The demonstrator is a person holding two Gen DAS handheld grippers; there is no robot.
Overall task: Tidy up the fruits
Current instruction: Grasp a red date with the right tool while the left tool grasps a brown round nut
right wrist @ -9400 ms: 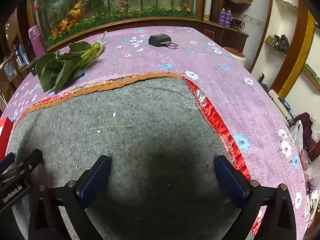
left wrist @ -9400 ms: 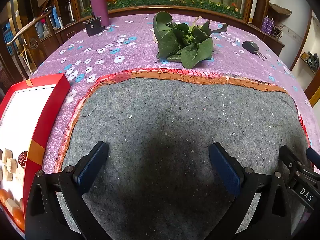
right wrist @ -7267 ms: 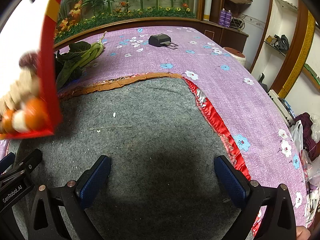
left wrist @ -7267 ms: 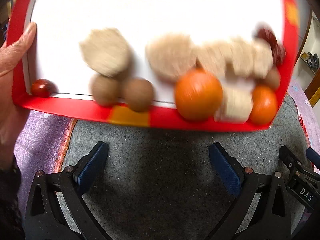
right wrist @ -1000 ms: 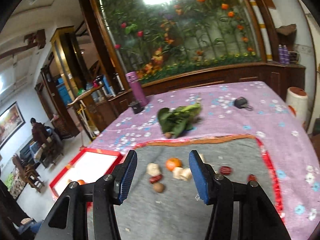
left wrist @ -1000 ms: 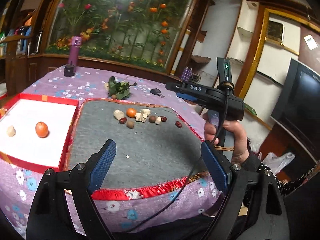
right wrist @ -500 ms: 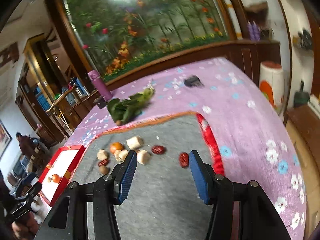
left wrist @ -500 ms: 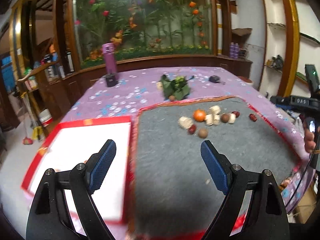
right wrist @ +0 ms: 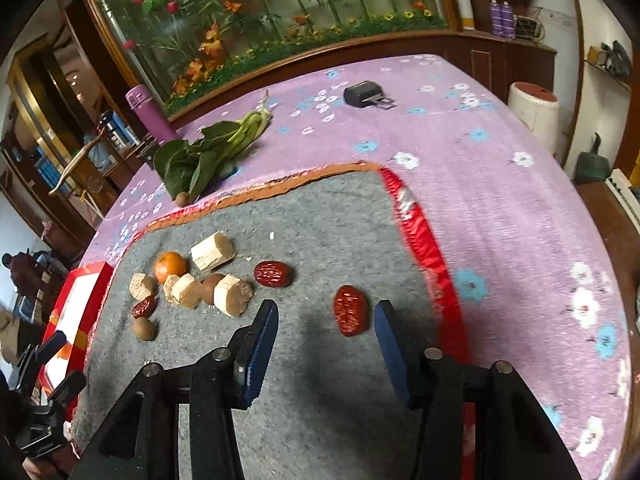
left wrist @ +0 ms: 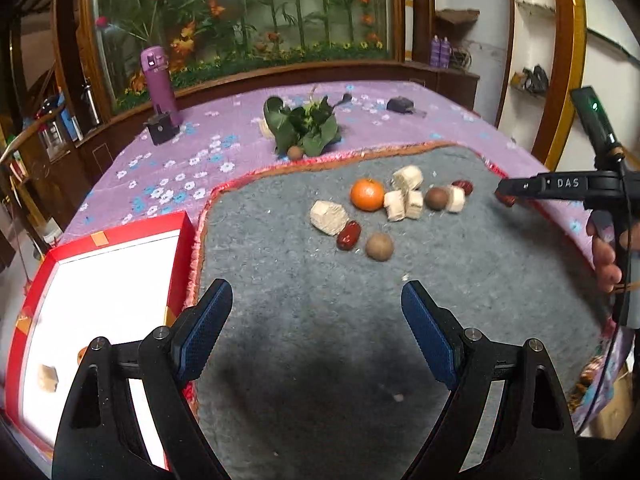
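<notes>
Barely started imo: most of the fruit pile point(left wrist: 384, 208) is sitting loose on the gray mat point(left wrist: 320, 320), only an orange and a pale chunk in the red box point(left wrist: 120, 240), left tool point(left wrist: 316, 328) spread and empty, right tool point(right wrist: 326, 332) spread around a red date point(right wrist: 351, 315), not pinching yet.
</notes>
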